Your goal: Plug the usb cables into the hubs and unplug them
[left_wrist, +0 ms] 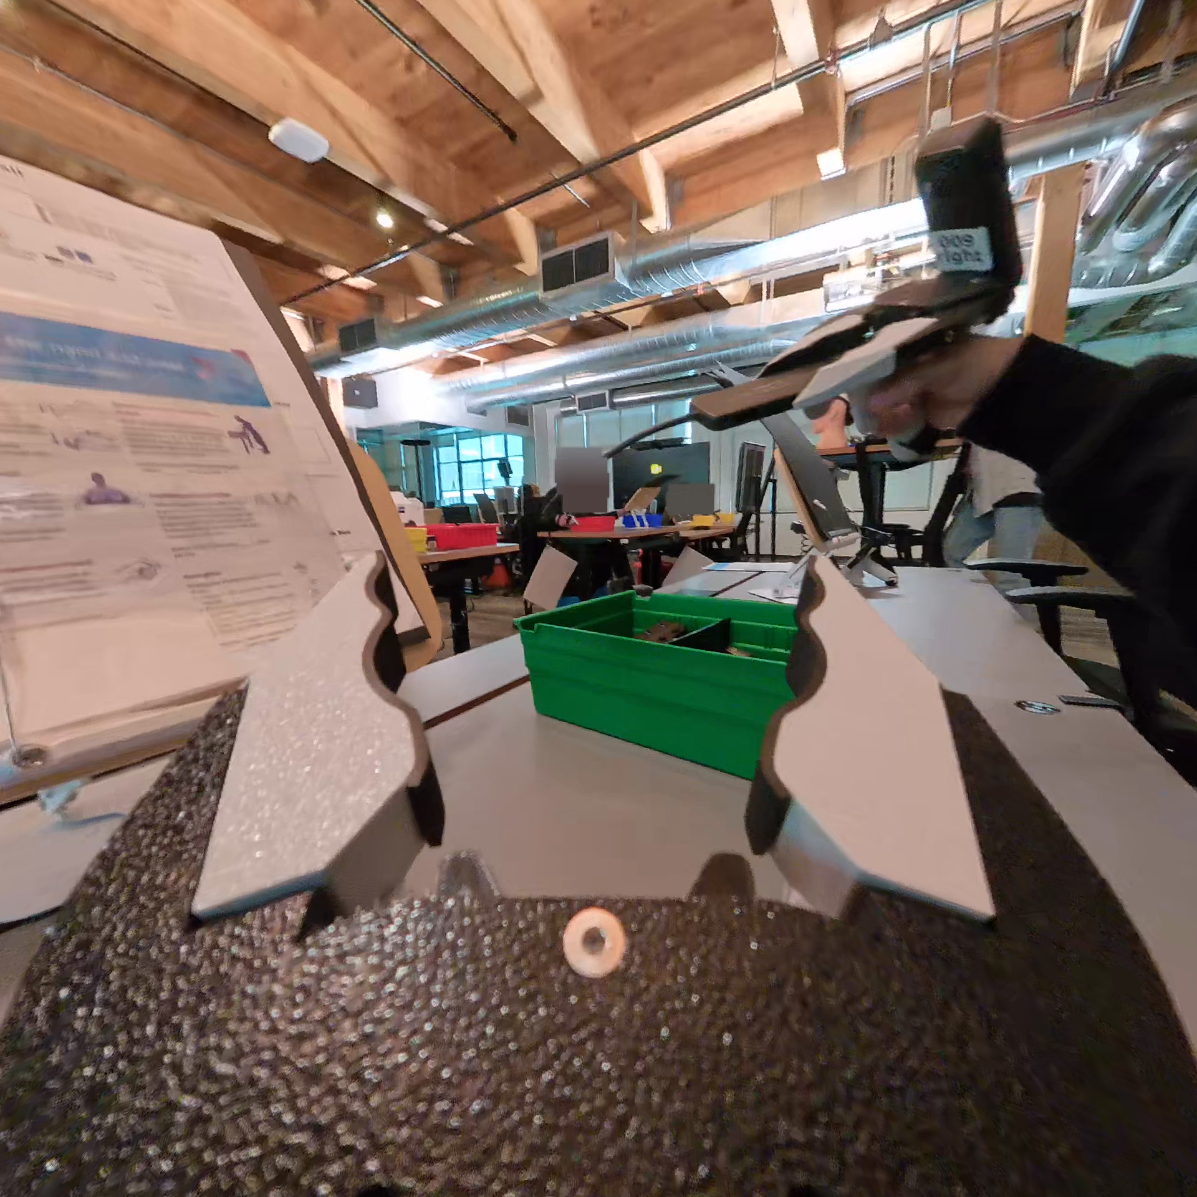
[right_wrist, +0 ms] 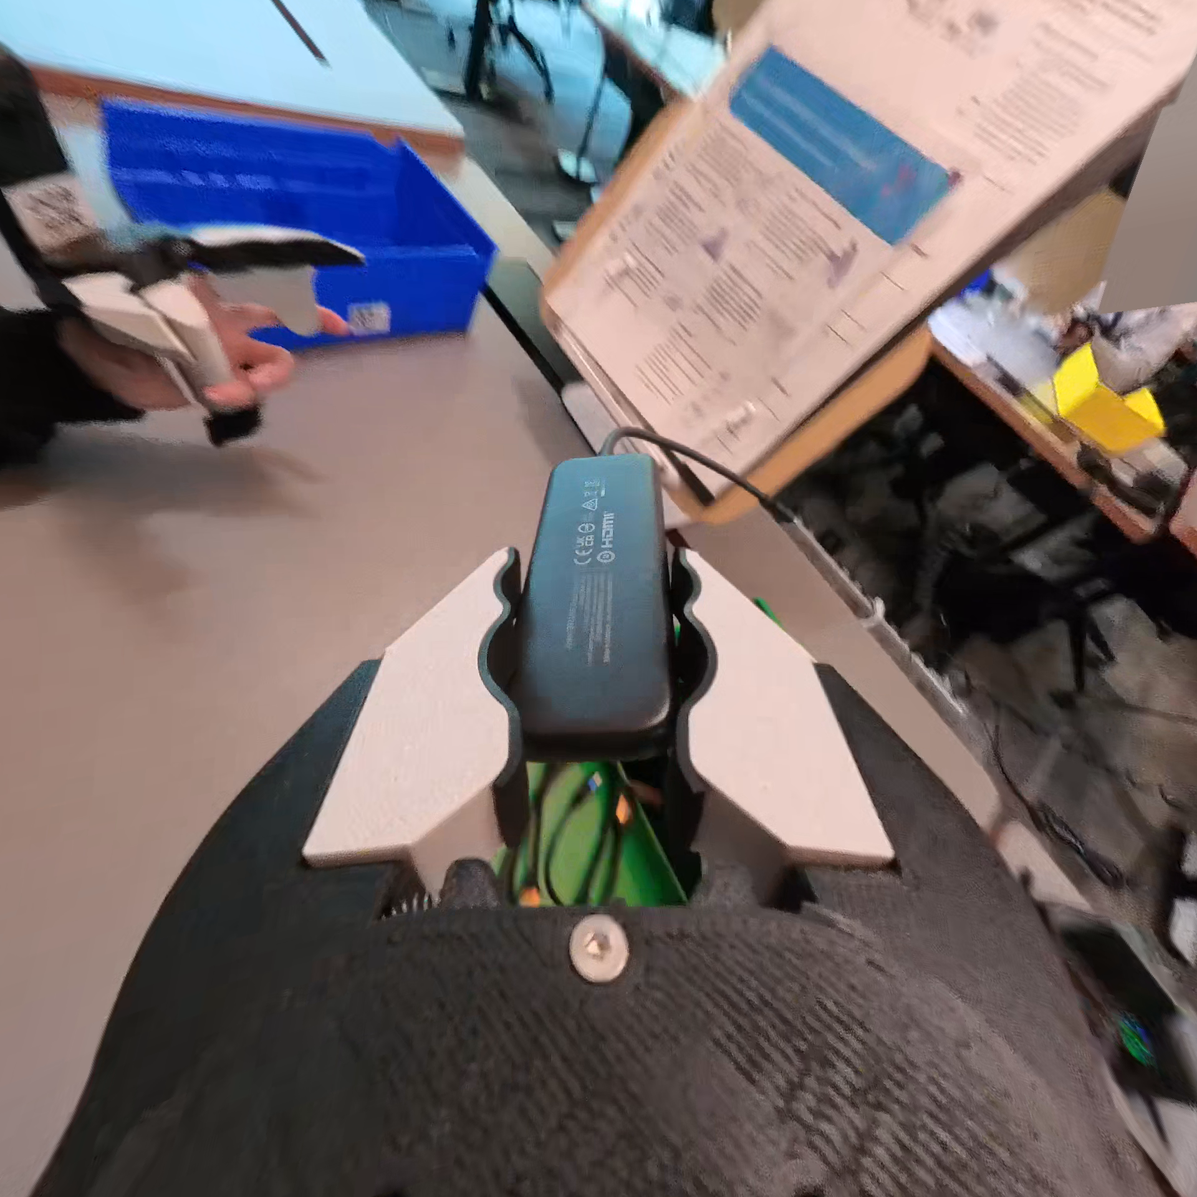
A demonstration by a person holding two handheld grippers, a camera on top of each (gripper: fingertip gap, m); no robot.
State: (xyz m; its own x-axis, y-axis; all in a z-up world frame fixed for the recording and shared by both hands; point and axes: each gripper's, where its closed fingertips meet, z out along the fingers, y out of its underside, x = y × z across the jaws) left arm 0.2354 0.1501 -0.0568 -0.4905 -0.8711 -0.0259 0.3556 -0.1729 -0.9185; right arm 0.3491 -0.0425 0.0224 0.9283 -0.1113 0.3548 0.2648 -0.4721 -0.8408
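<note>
My right gripper (right_wrist: 596, 567) is shut on a black USB hub (right_wrist: 596, 622) and holds it in the air above the grey table (right_wrist: 194, 648). The hub's thin black cable (right_wrist: 686, 466) trails off its far end. A green bin (right_wrist: 583, 842) with cables in it shows through the gap under the hub. In the left wrist view the right gripper (left_wrist: 797, 388) with the hub (left_wrist: 738, 401) is high at the upper right. My left gripper (left_wrist: 596, 570) is open and empty, low over the table, facing the green bin (left_wrist: 648, 686). It also shows in the right wrist view (right_wrist: 330, 291).
A tilted stand with a printed sheet (left_wrist: 149, 492) stands at the table's left edge, close to my left finger. A blue bin (right_wrist: 291, 194) sits beyond the left gripper. A phone stand (left_wrist: 822, 518) is behind the green bin. Office chairs (left_wrist: 1049, 596) stand to the right.
</note>
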